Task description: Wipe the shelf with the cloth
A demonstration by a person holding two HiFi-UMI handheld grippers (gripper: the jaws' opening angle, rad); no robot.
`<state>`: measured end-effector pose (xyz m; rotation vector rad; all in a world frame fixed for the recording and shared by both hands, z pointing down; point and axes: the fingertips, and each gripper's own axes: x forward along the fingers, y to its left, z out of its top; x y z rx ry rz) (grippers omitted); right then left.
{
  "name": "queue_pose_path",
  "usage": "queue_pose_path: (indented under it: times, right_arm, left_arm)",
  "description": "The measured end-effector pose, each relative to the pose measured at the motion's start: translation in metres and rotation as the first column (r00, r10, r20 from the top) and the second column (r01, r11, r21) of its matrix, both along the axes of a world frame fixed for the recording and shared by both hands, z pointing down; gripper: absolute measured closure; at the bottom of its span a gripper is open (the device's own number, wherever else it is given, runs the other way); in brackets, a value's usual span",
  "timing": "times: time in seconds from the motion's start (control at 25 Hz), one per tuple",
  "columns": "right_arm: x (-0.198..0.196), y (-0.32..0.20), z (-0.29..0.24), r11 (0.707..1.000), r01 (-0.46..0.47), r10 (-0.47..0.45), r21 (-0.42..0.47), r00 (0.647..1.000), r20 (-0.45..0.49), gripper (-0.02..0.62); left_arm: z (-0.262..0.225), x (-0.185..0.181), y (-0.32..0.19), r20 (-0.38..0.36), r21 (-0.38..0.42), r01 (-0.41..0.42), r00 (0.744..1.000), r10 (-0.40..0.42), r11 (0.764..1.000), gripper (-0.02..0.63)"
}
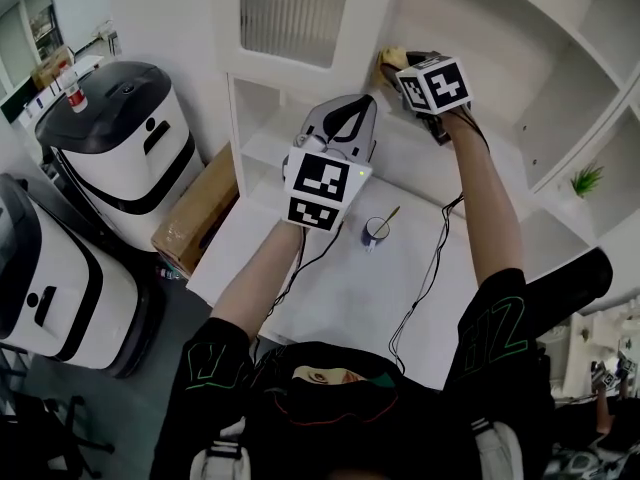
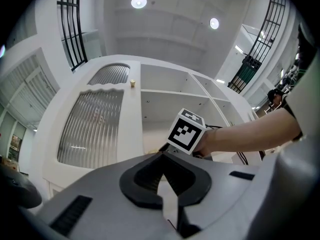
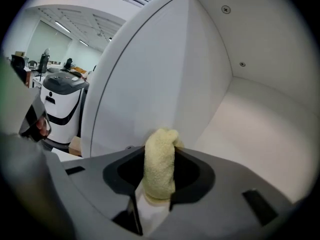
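Pinching cloth (image 3: 160,170) btwn R gripper (image 3: 159,154) jaws, inside shelf (image 3: 252,126).

The cloth (image 3: 160,166) is pale yellow, the shelf (image 3: 260,129) white, the right gripper (image 3: 160,151) grey.

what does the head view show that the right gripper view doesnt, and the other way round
Only the head view shows the mug on the table and the small green plant. Only the right gripper view shows, up close, the right gripper shut on the cloth, plus screw heads in the shelf wall. Both show the yellow cloth, the shelf and a white machine.
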<state>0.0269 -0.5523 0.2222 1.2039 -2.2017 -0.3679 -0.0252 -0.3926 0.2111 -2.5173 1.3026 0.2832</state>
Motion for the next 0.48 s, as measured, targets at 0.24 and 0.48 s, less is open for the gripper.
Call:
queue_pose_path:
  times: [0.24, 0.48]
  right_arm:
    - [-0.014, 0.027, 0.003, 0.996, 0.086, -0.087, -0.031, 0.996, -0.015, 0.456]
    - [-0.023, 0.057, 0.000, 0.987, 0.160, -0.160, -0.034, 0.987, 0.008, 0.456]
  left_arm:
    - [0.008, 0.001, -0.002, -0.032, -0.029, -0.018, 0.999, 0.017, 0.999, 0.611]
    - [0.020, 0.001, -0.003, -0.045, -0.051, -0.020, 0.999, 0.018, 0.999, 0.611]
